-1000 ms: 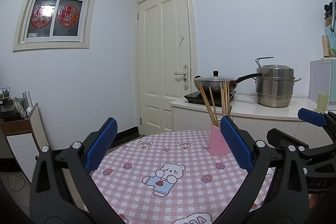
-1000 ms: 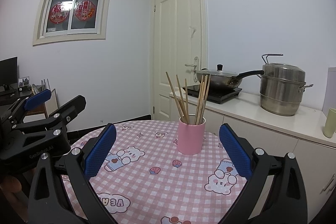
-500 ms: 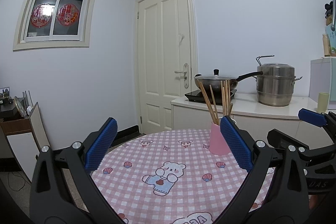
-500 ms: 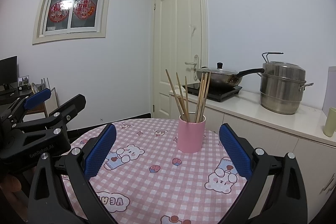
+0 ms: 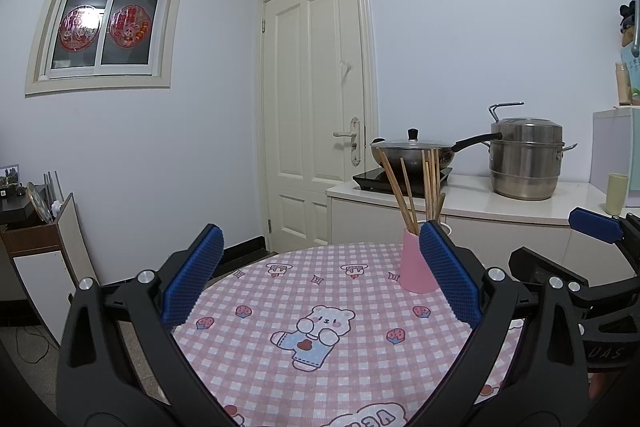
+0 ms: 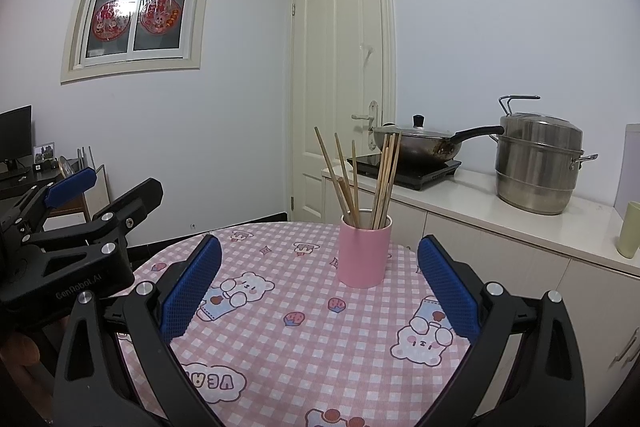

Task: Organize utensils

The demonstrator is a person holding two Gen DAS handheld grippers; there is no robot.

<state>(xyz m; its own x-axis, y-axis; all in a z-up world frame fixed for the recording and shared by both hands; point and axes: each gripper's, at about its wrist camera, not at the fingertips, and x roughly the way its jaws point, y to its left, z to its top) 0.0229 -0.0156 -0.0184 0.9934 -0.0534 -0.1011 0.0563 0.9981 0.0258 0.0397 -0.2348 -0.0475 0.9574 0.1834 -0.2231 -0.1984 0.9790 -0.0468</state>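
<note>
**Both claws eased back, chopsticks all in**

Drawn slightly away from the pink cup since a second ago. Chopsticks standing inside it, near the far edge of the checked tablecloth. Left gripper and right gripper gaping wide, empty. Probably finished.

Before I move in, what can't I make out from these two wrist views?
- Round pink cup: its inside and the lower ends of the wooden chopsticks, hidden by its wall.
- In the left wrist view, the cup's right side, hidden behind a blue finger pad.
- The checked tablecloth's near edge, cut off by both frames.
</note>
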